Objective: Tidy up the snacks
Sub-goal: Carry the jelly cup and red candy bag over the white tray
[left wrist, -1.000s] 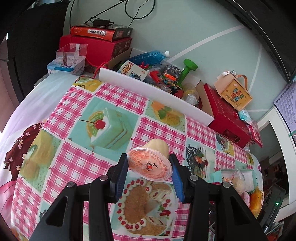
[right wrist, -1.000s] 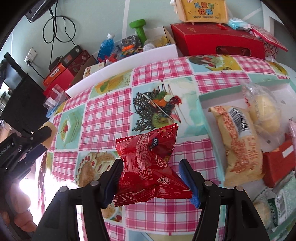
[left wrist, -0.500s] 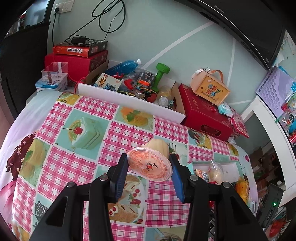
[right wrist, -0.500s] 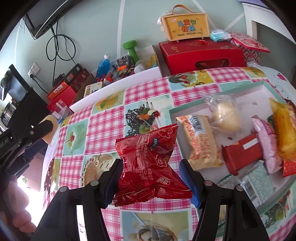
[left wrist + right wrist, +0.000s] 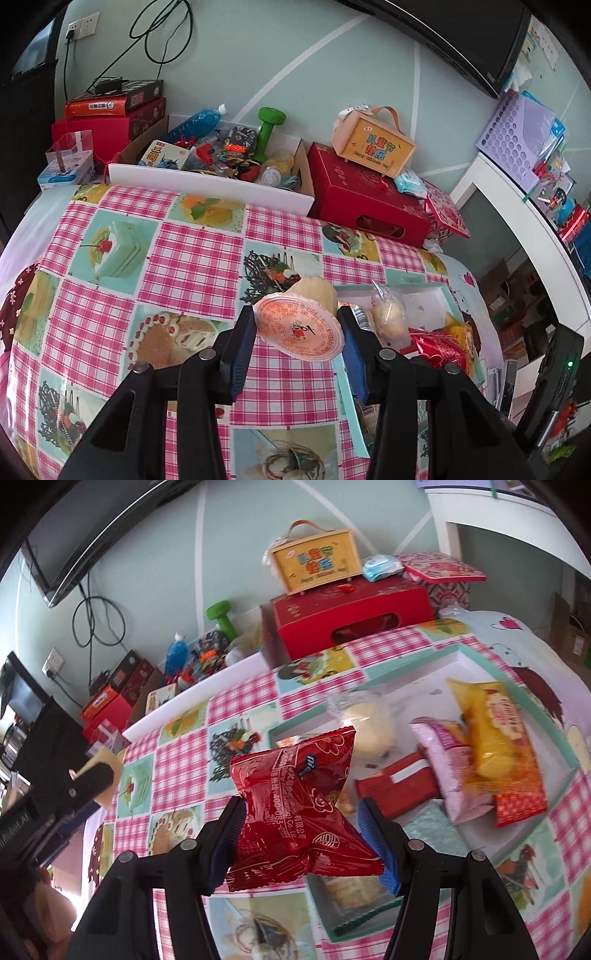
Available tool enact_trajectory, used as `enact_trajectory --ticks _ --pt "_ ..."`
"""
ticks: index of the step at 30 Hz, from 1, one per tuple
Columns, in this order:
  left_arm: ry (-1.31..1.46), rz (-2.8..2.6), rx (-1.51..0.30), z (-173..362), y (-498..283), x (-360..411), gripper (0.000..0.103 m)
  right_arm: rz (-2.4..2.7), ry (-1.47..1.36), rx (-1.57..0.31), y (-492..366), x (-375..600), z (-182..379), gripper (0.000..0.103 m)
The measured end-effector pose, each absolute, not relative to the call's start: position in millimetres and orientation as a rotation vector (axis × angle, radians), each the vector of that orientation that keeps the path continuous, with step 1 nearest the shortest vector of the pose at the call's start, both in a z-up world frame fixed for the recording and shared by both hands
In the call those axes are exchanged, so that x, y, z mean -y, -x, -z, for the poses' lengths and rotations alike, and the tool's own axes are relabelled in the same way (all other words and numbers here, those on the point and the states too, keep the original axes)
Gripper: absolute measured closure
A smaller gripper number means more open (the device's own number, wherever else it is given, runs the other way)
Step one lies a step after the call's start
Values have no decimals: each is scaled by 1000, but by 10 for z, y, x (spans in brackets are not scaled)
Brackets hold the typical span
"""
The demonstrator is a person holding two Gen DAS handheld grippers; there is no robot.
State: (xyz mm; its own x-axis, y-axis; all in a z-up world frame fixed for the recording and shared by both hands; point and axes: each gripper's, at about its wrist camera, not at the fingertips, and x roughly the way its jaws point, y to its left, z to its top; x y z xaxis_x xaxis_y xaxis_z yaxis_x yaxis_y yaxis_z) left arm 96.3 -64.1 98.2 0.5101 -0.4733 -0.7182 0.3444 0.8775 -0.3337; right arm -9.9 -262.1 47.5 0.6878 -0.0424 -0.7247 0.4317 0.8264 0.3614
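Note:
My left gripper (image 5: 297, 334) is shut on a jelly cup (image 5: 299, 325) with an orange foil lid, held above the checked tablecloth, left of the tray. My right gripper (image 5: 303, 829) is shut on a red snack packet (image 5: 295, 808) and holds it over the near left part of the teal-rimmed white tray (image 5: 458, 653). The tray holds a clear-wrapped bun (image 5: 369, 725), a yellow packet (image 5: 495, 731), a pink packet (image 5: 450, 771), a red bar (image 5: 397, 786) and other snacks. In the left wrist view the tray (image 5: 421, 291) lies at right.
The pink checked tablecloth (image 5: 184, 266) covers the table. Behind it stand a white-edged box of toys with a green dumbbell (image 5: 269, 125), a red gift box (image 5: 362, 199) with a small yellow case (image 5: 376, 144) on top, and stacked red boxes (image 5: 110, 114). A white shelf (image 5: 524, 221) stands at right.
Both grippers have moved right toward the tray, each still holding its snack. The red packet now hangs over the tray's near left part; the jelly cup is beside the tray.

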Motion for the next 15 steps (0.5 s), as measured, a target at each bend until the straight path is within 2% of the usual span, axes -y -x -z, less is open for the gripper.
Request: enact_trajectory --ticks 15 --pt "-68 682 -931 -823 -485 1655 57 452 -674 -710 529 3455 -455 37"
